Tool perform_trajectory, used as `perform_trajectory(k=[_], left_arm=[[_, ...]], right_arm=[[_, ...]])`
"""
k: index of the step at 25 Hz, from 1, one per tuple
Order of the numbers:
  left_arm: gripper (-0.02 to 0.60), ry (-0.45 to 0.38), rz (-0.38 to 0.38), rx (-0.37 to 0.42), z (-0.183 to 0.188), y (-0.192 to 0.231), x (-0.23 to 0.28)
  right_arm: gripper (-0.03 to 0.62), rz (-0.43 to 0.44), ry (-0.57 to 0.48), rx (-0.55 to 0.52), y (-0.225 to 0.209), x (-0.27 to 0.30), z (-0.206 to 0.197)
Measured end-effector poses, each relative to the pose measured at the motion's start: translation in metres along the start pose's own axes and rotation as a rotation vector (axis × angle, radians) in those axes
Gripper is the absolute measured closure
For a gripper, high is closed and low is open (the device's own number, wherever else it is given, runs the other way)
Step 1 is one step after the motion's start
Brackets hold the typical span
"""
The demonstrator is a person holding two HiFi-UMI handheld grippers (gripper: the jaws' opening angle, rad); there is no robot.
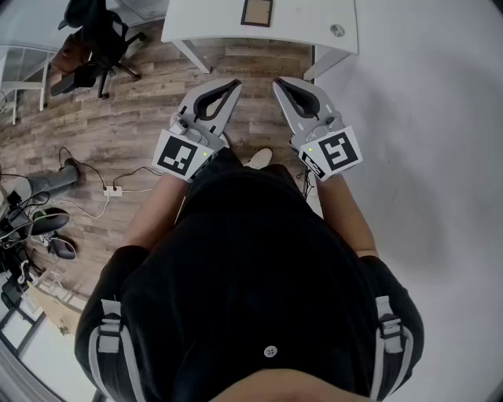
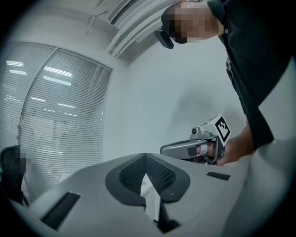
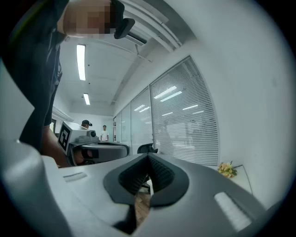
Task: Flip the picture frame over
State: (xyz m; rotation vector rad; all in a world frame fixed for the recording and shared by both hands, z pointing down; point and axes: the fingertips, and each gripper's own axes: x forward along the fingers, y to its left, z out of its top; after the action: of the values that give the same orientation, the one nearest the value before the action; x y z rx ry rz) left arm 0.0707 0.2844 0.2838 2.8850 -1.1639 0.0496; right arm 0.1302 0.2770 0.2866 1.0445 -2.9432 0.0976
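The picture frame (image 1: pixel 257 12), brown with a paler middle, lies flat on the white table (image 1: pixel 306 23) at the top of the head view. Both grippers are held level in front of the person's body, short of the table and apart from the frame. My left gripper (image 1: pixel 234 83) has its jaws together at the tips with nothing between them. My right gripper (image 1: pixel 278 83) is likewise shut and empty. The left gripper view shows its own shut jaws (image 2: pixel 145 155) and the right gripper (image 2: pixel 185 149) beside them. In the right gripper view the jaws (image 3: pixel 149 155) meet, with the left gripper (image 3: pixel 99 150) alongside. The frame appears in neither gripper view.
A black office chair (image 1: pixel 94 39) stands at the far left on the wooden floor. Cables and a power strip (image 1: pixel 114 190) lie at the left. A white wall (image 1: pixel 440 118) runs along the right. A round grommet (image 1: pixel 337 31) sits in the table top. Two people (image 3: pixel 104 132) stand far off.
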Motion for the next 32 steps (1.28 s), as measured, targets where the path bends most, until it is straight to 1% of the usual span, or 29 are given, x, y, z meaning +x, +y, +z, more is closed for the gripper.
perform_trajectory(k=[3,7,15,19,25,26,27,28,32], left_arm=[[0.577,-0.01,0.006,0.005,0.002,0.006,0.001],[0.577,-0.006,0.014,0.017,0.0,0.002,-0.008],[0.577,-0.015,0.03,0.026,-0.001,0.007,-0.018],[0.577,-0.026,0.041,0.033,0.001,0.006,-0.022],[0.577,-0.022,0.042,0.04,0.0,0.003,-0.022],[0.577,-0.024,0.043,0.038,0.0,0.002,-0.022],[0.577,-0.025,0.043,0.039,0.0,0.0,-0.023],[0.577,-0.026,0.043,0.042,0.0,-0.001,-0.023],[0.577,-0.02,0.039,0.047,0.0,-0.005,-0.023]], right_arm=[[0.585,-0.01,-0.008,-0.004,-0.002,0.001,0.001],[0.585,-0.022,-0.012,-0.007,0.003,-0.007,-0.001],[0.583,-0.075,-0.026,0.004,-0.004,-0.015,-0.002],[0.583,-0.078,-0.029,0.005,-0.003,-0.019,-0.003],[0.582,-0.086,-0.039,0.007,-0.003,-0.022,-0.003],[0.541,-0.086,-0.038,0.014,-0.004,-0.023,-0.005],[0.478,-0.086,-0.036,0.024,-0.004,-0.023,-0.006],[0.451,-0.086,-0.036,0.033,-0.003,-0.023,-0.006],[0.39,-0.093,-0.034,0.03,-0.004,-0.026,-0.005]])
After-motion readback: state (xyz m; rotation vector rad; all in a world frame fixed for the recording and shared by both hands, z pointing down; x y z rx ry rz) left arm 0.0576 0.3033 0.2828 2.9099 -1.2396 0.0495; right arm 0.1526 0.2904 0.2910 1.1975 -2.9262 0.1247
